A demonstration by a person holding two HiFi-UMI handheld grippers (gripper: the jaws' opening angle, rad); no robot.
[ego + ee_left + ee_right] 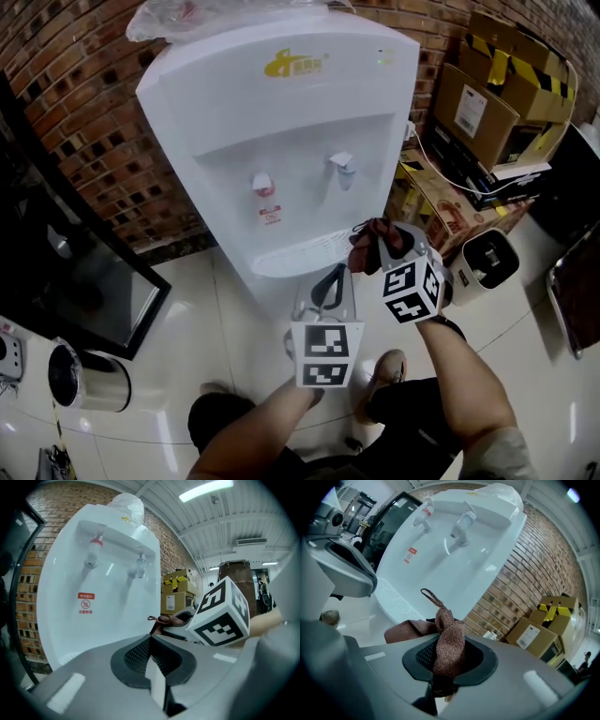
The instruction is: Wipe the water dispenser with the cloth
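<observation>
Water dispenser (281, 122): white, upright against the brick wall (84, 112), long axis running 12 to 6 in the head view. Cloth (372, 236): brown, clamped between the jaws of our right gripper (375, 253). The dispenser's front lies at 11 o'clock from those jaws, near but apart. Left gripper (328, 281): jaws together, empty, at 7 o'clock of the right. Cardboard boxes (487, 112): at 2 o'clock, well aside. We judge the approach unobstructed.

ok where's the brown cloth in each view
Head view: cloth right of centre, held in the right gripper.
Left gripper view: cloth at centre, just beyond the jaws.
Right gripper view: cloth low centre, pinched between its jaws.
Shared landmark: the red tap.
</observation>
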